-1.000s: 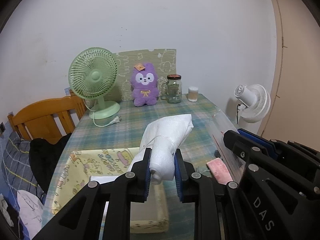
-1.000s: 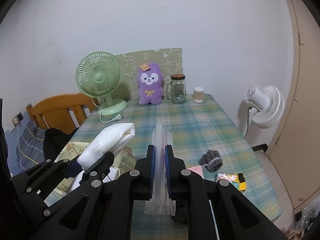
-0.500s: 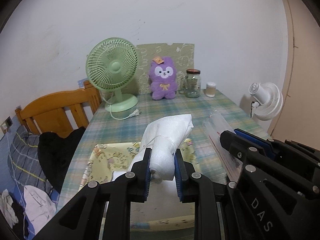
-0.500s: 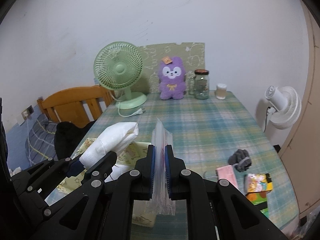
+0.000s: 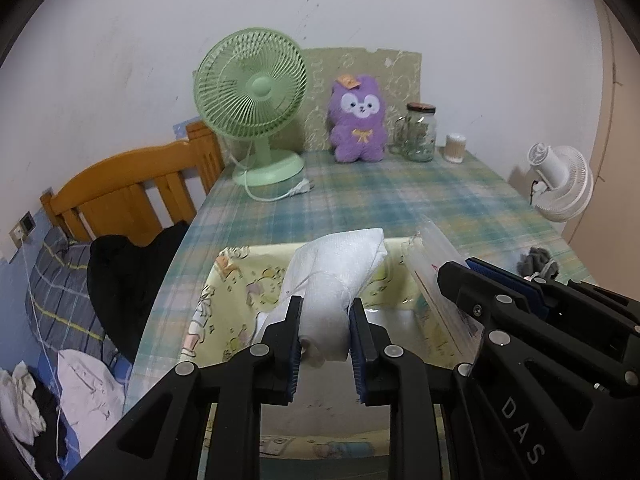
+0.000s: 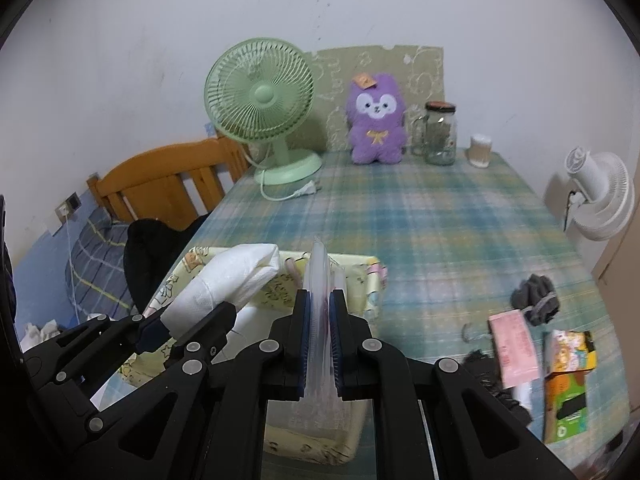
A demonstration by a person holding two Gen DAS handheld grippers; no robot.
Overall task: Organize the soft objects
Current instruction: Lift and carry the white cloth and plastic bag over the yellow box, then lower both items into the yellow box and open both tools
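Note:
My left gripper [image 5: 324,312] is shut on a rolled white cloth [image 5: 340,264], which sticks out forward over a yellow cartoon-print fabric bin [image 5: 232,280]. In the right wrist view the same white cloth [image 6: 236,276] shows at the left, above the bin [image 6: 360,272]. My right gripper [image 6: 319,300] is shut on a clear zip bag [image 6: 320,264] held edge-on and upright, also over the bin. That zip bag [image 5: 436,280] appears at the right of the left wrist view. A purple plush toy [image 6: 376,120] sits at the table's far end.
A green desk fan [image 5: 256,104], a glass jar [image 5: 418,132] and a small cup [image 5: 456,148] stand at the back of the plaid table. Grey socks [image 6: 536,296], a pink packet [image 6: 516,344] and a colourful box [image 6: 568,376] lie at the right. A wooden chair [image 5: 132,188] and a bed are left.
Both grippers moved forward and down toward the bin, each keeping its hold. The bin now lies right under the cloth and bag; the far objects look nearer.

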